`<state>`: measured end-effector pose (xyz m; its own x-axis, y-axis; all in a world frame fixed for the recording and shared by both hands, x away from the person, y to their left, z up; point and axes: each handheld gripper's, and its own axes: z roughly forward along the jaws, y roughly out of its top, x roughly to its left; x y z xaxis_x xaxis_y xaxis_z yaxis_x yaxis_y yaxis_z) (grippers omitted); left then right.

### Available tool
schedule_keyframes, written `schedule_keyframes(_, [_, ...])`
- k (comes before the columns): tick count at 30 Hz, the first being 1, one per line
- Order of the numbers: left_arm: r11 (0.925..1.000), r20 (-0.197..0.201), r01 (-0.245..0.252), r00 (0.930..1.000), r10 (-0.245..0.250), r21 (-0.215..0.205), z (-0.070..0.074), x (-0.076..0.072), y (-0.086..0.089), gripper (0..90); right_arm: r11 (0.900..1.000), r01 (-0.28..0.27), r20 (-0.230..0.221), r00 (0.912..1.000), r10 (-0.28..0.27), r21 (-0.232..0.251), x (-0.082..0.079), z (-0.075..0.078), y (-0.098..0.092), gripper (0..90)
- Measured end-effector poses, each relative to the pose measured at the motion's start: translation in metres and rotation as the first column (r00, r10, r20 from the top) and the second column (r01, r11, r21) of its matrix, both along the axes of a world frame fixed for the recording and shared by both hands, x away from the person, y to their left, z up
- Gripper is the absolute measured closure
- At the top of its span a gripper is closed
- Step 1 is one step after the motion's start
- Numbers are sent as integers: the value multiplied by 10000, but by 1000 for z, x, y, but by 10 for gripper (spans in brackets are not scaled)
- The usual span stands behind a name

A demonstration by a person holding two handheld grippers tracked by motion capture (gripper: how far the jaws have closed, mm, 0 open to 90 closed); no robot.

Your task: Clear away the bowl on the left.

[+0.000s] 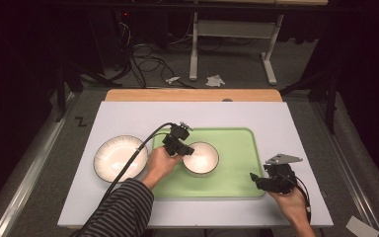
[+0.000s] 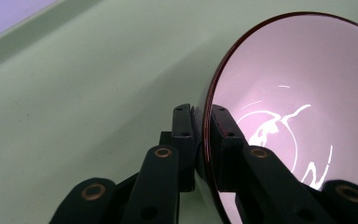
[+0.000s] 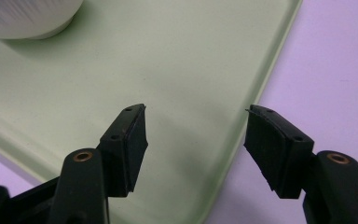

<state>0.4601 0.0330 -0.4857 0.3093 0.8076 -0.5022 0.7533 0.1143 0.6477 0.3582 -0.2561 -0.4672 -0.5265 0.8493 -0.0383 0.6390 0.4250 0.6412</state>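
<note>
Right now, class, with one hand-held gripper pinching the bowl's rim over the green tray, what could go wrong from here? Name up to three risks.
1. The left hand-held gripper holds the small white dark-rimmed bowl only by a thin section of rim, so the bowl could slip or swing.
2. The bowl sits tilted against the pale green plastic tray; a drop might chip it.
3. The right hand-held gripper hangs open over the tray's corner and could nudge the tray.
</note>
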Motion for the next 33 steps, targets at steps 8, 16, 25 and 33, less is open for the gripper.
schedule_keyframes(8, [10000, 119, -6, 9999, 6, -4, 1, -1, 1, 774, 10000, -81, -16, 10000, 81, -9, 2, -1, 1, 404])
schedule_keyframes(16, [9999, 678, -97, 9976, 107, -137, 10, -5, 5, 635, 9999, -146, 31, 9999, 146, 29, 3, 1, 3, 404])
schedule_keyframes(25, [9993, 1146, -148, 9932, 186, -340, 22, -12, 14, 577, 9997, -248, 29, 9997, 248, 72, 5, 1, 3, 403])
schedule_keyframes(33, [9983, 1352, -104, 9906, 182, -580, 30, -18, 19, 563, 9993, -360, 57, 9993, 359, 110, 6, 2, 5, 403])
